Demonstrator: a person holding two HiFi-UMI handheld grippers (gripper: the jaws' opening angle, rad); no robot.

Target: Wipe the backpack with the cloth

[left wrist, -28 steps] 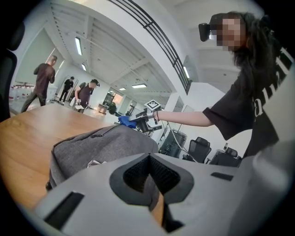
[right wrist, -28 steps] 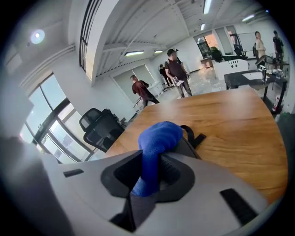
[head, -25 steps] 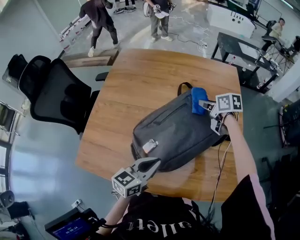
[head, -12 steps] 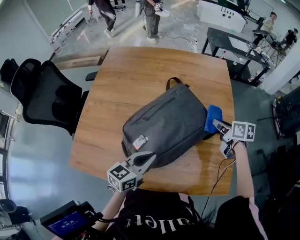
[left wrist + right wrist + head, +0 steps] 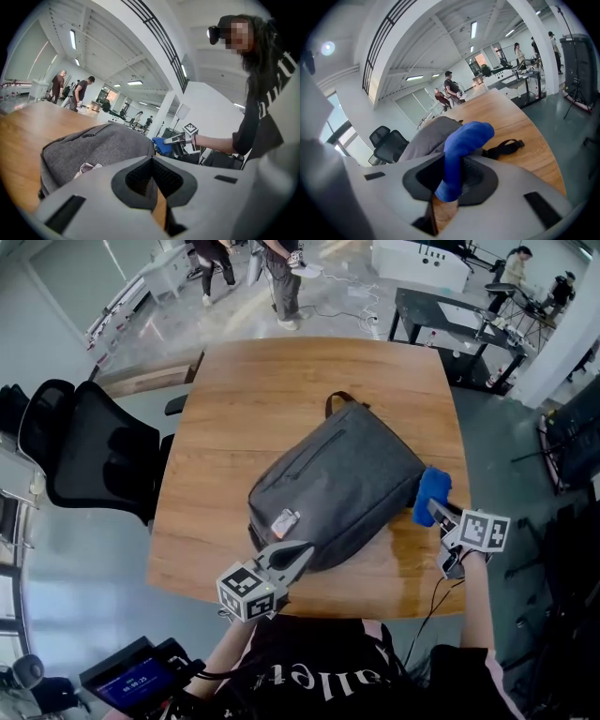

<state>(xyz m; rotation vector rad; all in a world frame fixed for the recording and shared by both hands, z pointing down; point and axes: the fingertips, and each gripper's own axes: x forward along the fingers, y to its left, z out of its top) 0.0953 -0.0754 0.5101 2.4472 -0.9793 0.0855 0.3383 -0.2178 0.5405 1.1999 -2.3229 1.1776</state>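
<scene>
Scene: a grey backpack lies flat and slanted on a wooden table, its carry handle pointing to the far side. A black office chair stands left of the table.

Cloth: a blue cloth sits at the backpack's right edge, near the table's right side. A second ago it lay higher up on the backpack, close to the carry handle; since then it has travelled down and off the right side.

Right gripper: the right gripper has its jaws clamped on the cloth, which bulges up out of them. Beyond it lie the backpack and a black strap on the wood.

Left gripper: the left gripper has its jaws pressed together with nothing between them. It stays at the backpack's near end, as before; whether it touches the fabric cannot be told.

From the left gripper view: the backpack fills the middle, with the cloth showing past its far end.
</scene>
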